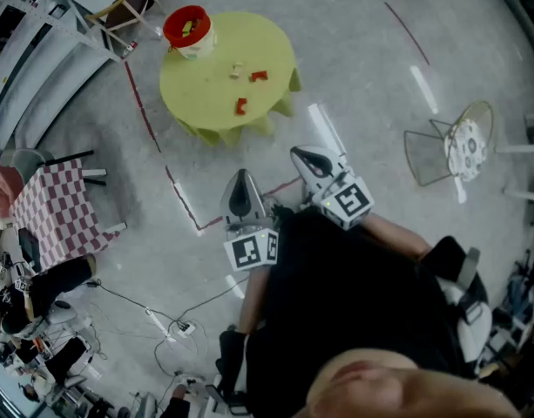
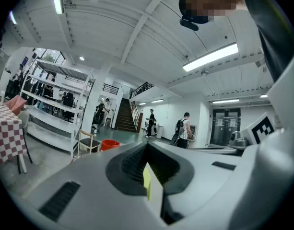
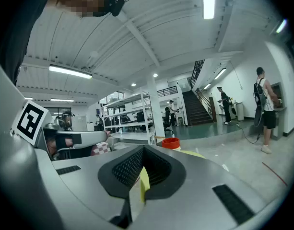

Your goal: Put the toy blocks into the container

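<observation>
Red toy blocks (image 1: pixel 259 76) are lying on the yellow-green table (image 1: pixel 197 103) near the red container (image 1: pixel 188 29), well apart from the person, who is holding left gripper (image 1: pixel 240 181) and right gripper (image 1: pixel 308 157) empty, jaws together, so arriving unopened, they would likely be shoving blocks floorward.

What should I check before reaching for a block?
1. Left gripper empty: ok, jaws together on nothing.
2. Right gripper empty: ok, likewise shut.
3. Jaws opened for a pick: not ok.
4. Yellow table within reach: not ok, both grippers look held short of it.
5. Red blocks lying apart on the table: ok.
6. Red container upright at the table's far edge: ok.
</observation>
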The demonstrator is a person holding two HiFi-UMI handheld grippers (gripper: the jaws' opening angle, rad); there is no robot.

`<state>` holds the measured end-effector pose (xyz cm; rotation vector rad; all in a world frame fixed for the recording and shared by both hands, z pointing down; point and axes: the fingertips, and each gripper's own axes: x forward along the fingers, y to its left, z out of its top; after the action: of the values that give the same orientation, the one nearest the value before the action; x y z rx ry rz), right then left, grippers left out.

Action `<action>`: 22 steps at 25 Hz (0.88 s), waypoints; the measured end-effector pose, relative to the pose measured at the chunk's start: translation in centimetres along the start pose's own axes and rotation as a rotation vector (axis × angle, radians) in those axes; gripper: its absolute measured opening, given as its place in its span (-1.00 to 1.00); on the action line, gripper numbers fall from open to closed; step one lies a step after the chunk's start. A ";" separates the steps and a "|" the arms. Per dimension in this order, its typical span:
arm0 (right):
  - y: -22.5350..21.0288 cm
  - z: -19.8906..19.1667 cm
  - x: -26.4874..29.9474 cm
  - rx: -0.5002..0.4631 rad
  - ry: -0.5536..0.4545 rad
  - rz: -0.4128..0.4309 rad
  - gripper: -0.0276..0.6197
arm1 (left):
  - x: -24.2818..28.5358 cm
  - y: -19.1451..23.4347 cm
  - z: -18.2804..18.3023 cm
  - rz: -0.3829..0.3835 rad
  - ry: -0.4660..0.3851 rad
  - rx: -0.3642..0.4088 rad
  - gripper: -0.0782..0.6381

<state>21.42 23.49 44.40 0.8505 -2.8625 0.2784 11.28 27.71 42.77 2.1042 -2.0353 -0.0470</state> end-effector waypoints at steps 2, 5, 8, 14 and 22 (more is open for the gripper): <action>0.2 0.3 0.1 -0.005 -0.002 0.000 -0.92 | -0.1 0.1 0.3 -0.001 -0.001 -0.003 -0.82; 0.6 0.4 0.2 -0.007 0.001 0.000 -0.92 | -0.3 0.3 0.5 -0.003 -0.003 -0.007 -0.82; 1.0 0.3 0.2 -0.007 0.002 -0.001 -0.92 | -0.7 0.4 0.5 -0.004 -0.004 -0.015 -0.82; 1.9 0.6 0.6 0.017 -0.019 -0.002 -0.92 | -1.2 1.1 0.5 -0.017 -0.003 -0.018 -0.82; 3.9 0.2 2.1 0.001 0.002 -0.030 -0.92 | -2.4 3.4 0.6 -0.039 0.003 -0.025 -0.82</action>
<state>17.55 25.57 44.05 0.8916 -2.8452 0.2765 7.67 29.93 42.48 2.1273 -1.9813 -0.0750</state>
